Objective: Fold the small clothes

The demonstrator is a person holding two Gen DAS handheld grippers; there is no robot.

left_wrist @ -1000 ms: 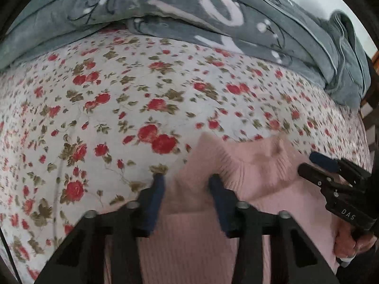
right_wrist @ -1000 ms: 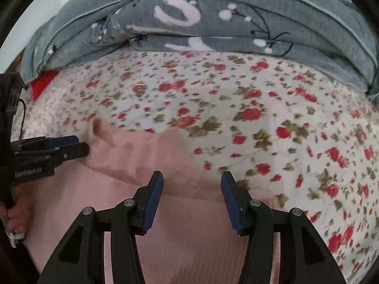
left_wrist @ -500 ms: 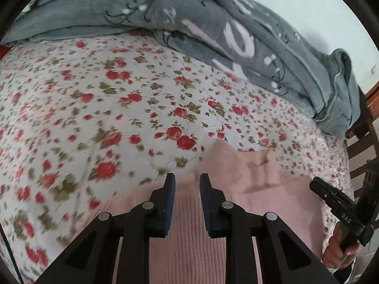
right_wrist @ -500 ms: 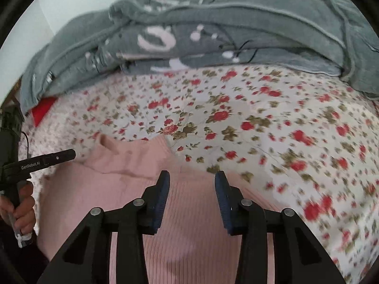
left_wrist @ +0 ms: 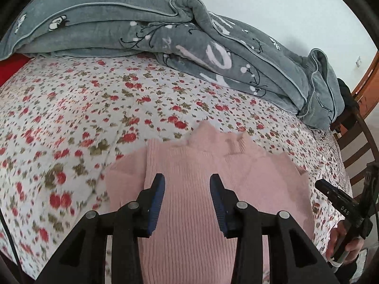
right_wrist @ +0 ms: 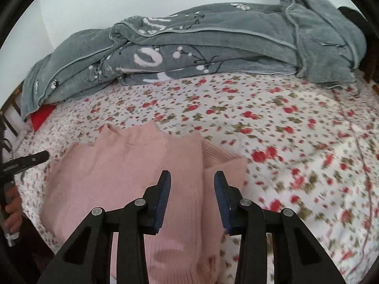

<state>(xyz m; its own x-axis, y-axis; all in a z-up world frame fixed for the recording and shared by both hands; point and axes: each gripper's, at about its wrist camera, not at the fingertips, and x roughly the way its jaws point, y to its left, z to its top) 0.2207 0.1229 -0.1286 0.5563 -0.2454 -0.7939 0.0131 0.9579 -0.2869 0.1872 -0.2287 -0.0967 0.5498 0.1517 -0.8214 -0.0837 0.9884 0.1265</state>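
A pink ribbed knit sweater (left_wrist: 201,170) lies flat on the floral bedsheet, collar pointing away, with its sleeves folded in at both sides. My left gripper (left_wrist: 187,187) is open and empty, raised above the sweater's middle. My right gripper (right_wrist: 191,184) is open and empty above the sweater's (right_wrist: 132,165) right side, over a folded sleeve edge. The right gripper also shows at the right edge of the left wrist view (left_wrist: 336,196), and the left gripper at the left edge of the right wrist view (right_wrist: 26,162).
A grey patterned blanket (left_wrist: 165,30) is heaped along the far side of the bed (left_wrist: 71,108). A red item (right_wrist: 41,117) lies under its end. A wooden chair or bed frame (left_wrist: 357,139) stands at the right.
Both grippers opened, from nearly shut half a second ago, and pulled back and up from the sweater. The sweater now lies flat with more of it in view.
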